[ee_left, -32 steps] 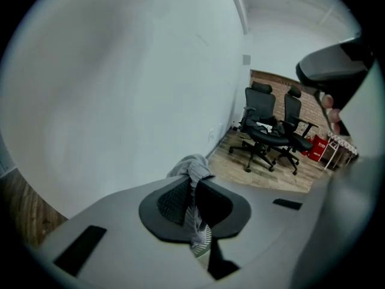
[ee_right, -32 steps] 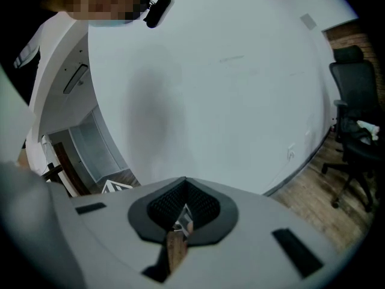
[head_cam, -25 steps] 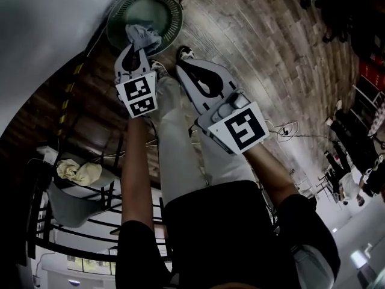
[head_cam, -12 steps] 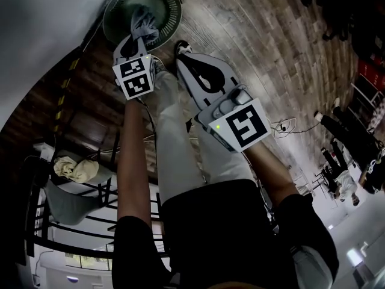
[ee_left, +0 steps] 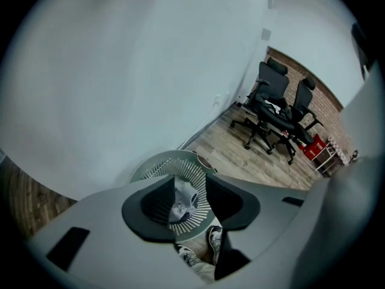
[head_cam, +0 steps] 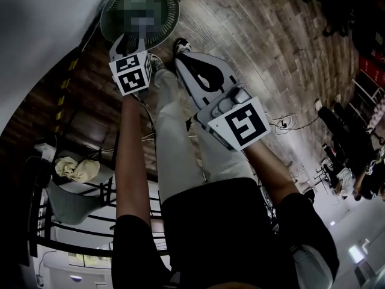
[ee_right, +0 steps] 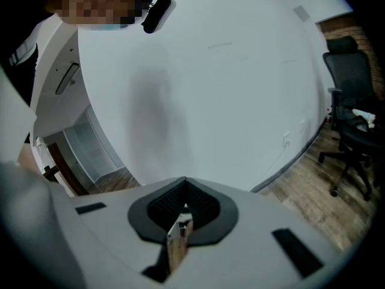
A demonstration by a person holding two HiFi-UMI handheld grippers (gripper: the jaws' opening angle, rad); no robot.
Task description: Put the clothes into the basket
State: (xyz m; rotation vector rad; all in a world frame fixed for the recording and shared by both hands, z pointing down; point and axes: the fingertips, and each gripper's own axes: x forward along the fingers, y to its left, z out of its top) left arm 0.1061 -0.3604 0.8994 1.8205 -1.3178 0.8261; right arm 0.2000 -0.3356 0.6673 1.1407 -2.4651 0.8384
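Hovering over the round slatted laundry basket (ee_left: 150,168), our left gripper (ee_left: 191,206) has its jaws parted, having just been opening. Through the gap we see the grey garment (ee_left: 182,198), clear of both pads and down inside the basket. Our right gripper (ee_right: 182,212) hangs beside it, jaws pressed together on nothing.

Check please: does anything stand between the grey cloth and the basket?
Nothing visible does. The left gripper has just been opening its jaws right above the basket; the grey cloth shows in their gap, unpinched, against the basket's slatted inside.
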